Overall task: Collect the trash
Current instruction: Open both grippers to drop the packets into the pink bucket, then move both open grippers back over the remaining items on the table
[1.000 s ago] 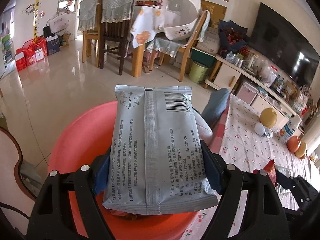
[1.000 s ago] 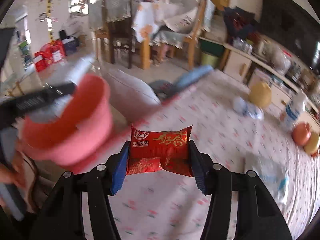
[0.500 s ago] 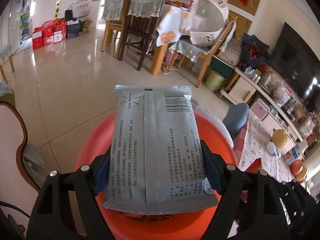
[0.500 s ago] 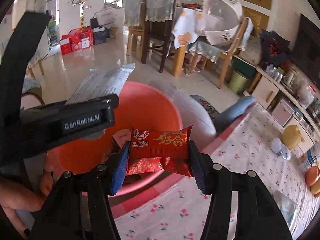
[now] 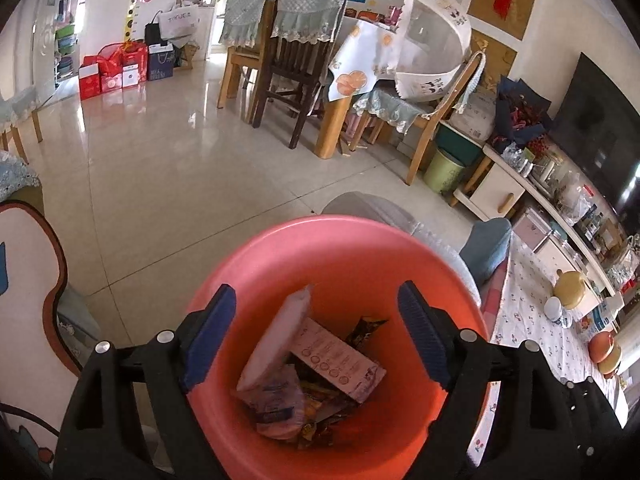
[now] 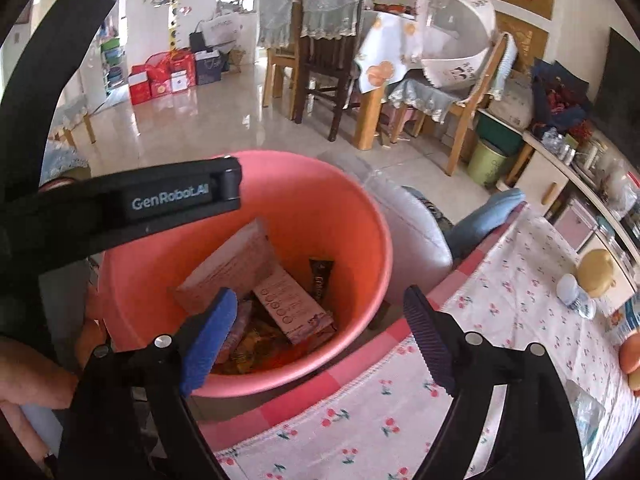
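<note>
Hovering over the pink bin [image 5: 344,248], left tongs [image 5: 316,332] and right tongs [image 6: 320,328] have both just been opening, nothing between the jaws. Silver packet [image 5: 276,340] and other wrappers lie inside the bin, beside the cherry-print table [image 6: 500,320].

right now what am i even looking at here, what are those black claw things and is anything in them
Those are hand-held grabbers: a person carries one in each hand, and each has a camera looking along its two jaws. One picture is from the left gripper, the other from the right gripper. Both are over a pink bucket beside a table with a cherry-print cloth. Both have just been opening their jaws, and nothing is between them now. The bucket holds wrappers, including a silver packet and a flat pink box.
</note>
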The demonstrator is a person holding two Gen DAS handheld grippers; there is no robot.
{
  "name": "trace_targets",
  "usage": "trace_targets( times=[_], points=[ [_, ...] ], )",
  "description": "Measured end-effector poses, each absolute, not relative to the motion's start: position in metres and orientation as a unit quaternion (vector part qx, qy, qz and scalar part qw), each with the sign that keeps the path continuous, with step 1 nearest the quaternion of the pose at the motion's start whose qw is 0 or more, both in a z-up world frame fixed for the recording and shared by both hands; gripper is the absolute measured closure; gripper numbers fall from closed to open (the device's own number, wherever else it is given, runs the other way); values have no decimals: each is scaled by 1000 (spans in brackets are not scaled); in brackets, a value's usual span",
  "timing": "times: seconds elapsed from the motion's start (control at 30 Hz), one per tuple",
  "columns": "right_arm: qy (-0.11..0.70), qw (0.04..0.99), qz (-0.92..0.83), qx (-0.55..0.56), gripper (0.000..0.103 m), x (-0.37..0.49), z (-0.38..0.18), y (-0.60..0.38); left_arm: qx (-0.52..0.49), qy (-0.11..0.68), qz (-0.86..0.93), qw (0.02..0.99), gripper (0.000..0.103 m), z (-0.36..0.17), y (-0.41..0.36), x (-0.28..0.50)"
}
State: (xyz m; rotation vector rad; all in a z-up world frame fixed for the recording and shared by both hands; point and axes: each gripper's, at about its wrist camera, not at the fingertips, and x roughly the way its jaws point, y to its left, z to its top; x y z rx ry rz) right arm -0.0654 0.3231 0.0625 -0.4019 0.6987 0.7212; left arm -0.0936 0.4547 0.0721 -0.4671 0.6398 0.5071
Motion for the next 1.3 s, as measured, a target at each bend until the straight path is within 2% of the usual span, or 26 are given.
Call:
trace_targets(
  times=[0.4, 1.3],
  points=[
    [315, 894, 285, -139, 14, -64, 91, 254, -187, 296, 198, 916, 19, 85, 414, -87],
    [306, 928, 190, -95, 14, -84, 98, 100, -47, 284, 118, 950, 19, 108, 277, -74]
  ],
)
